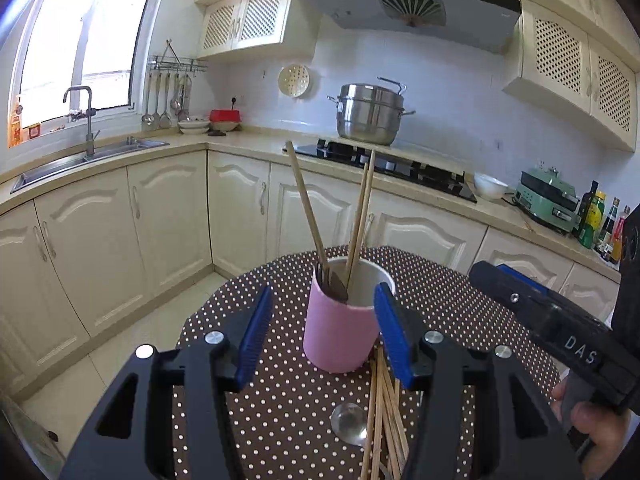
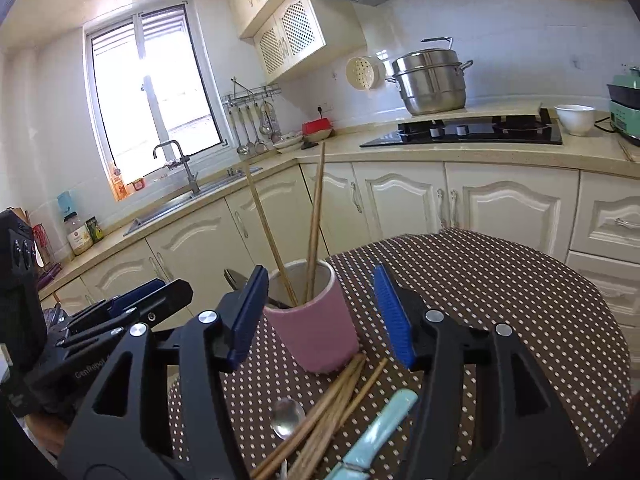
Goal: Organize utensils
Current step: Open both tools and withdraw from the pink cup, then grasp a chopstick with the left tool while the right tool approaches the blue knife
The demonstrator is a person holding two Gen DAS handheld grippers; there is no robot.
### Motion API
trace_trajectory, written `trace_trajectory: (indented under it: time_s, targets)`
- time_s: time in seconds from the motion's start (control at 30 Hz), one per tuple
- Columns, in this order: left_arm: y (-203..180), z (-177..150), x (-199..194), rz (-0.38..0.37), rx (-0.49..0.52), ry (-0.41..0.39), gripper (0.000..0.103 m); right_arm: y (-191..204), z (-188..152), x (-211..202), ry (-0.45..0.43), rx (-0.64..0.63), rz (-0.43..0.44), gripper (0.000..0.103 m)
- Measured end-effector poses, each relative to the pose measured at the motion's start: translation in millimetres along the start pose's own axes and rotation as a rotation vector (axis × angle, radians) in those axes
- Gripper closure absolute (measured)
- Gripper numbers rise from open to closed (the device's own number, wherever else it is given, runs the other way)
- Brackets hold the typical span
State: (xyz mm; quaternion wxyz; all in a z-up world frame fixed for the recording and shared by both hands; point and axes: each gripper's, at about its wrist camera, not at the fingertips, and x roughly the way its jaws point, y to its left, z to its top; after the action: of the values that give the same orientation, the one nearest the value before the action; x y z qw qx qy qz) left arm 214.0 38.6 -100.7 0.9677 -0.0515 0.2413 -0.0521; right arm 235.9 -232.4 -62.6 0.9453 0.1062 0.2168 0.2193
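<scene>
Chopsticks [image 1: 384, 408]: loose bundle lies before your pink cup [image 1: 340, 332]
Left gripper [image 1: 324, 340]: your fingers spread, empty
Right gripper [image 2: 320, 320]: also spread, empty

left gripper [image 1: 324, 336] — fingers spread, empty | right gripper [image 2: 320, 312] — fingers spread, seemingly empty

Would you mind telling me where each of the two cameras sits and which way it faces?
Left wrist: on the left tool, looking forward over the dotted table at the pink cup, hob beyond; its own open blue fingers, the right tool and a hand show.
Right wrist: on the right tool, facing the cup from further right, sink beyond; the left tool shows at left.
Shared: cup, loose chopsticks, spoon.
</scene>
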Motion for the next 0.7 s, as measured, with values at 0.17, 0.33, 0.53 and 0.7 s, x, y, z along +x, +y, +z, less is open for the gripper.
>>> trace_trajectory:
  time_s: [0.17,0.33,0.53,0.7]
  targets:
    - [-0.4,-22.8,20.3,-0.049,0.063,0.225,0.051,-9.1,-22.8,-10.2,0.086,-0.006,-0.048,0.043]
    - [-6.5,-62.1,39.1,-0.032,0.174,0.383,0.051,-15.4,-52.1,-14.5,0.166,0.008,-0.058,0.042]
    - [-14.7,-94.4,46.3,-0.034,0.258,0.459,0.051,-21.3,-84.4,-16.8,0.234,0.044,-0.057,0.041]
    - [-18.0,-106.7,50.9,-0.026,0.289,0.479,0.051,-25.8,-94.9,-15.8,0.257,0.058,-0.054,0.041]
